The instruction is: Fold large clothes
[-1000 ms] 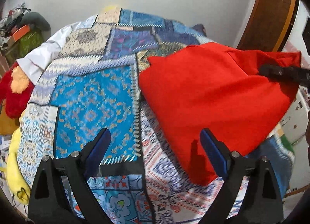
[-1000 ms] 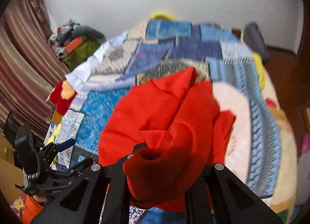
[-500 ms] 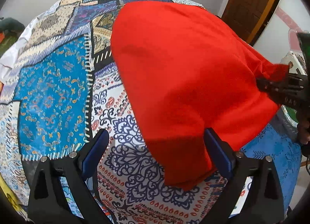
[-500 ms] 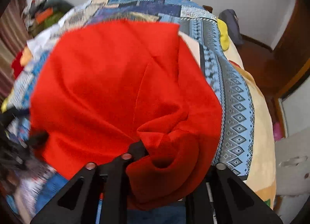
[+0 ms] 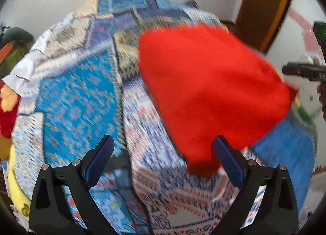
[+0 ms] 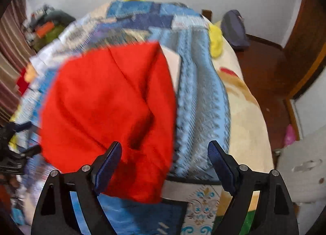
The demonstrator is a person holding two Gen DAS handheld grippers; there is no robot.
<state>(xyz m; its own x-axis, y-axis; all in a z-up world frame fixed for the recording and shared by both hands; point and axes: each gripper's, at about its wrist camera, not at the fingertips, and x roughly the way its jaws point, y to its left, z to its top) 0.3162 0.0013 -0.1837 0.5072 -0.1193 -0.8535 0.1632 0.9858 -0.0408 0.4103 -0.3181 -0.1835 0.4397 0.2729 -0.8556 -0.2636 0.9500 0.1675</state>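
A folded red garment point(image 5: 212, 92) lies on the patchwork bedspread point(image 5: 79, 100), right of the middle in the left wrist view. My left gripper point(image 5: 163, 157) hovers open above the bedspread; the garment's near corner reaches in by its right finger, untouched. In the right wrist view the same red garment point(image 6: 110, 117) spreads ahead and to the left. My right gripper point(image 6: 165, 161) is opening its jaws; the red cloth lies under the left finger, with neither pad pressing on it. The right gripper point(image 5: 301, 71) also shows at the right edge of the left wrist view.
The bed fills both views. A clutter pile point(image 6: 46, 27) sits at the far left by a striped curtain point(image 6: 10, 68). A yellow cloth point(image 6: 216, 39) and a dark bag point(image 6: 234, 29) lie at the far right. A brown door point(image 5: 262, 5) and wooden floor point(image 6: 264, 76) flank the bed.
My right gripper, shut on a bunch of red cloth before, has let it go and spread its jaws. The garment now lies flatter on the bed. Both views have shifted.
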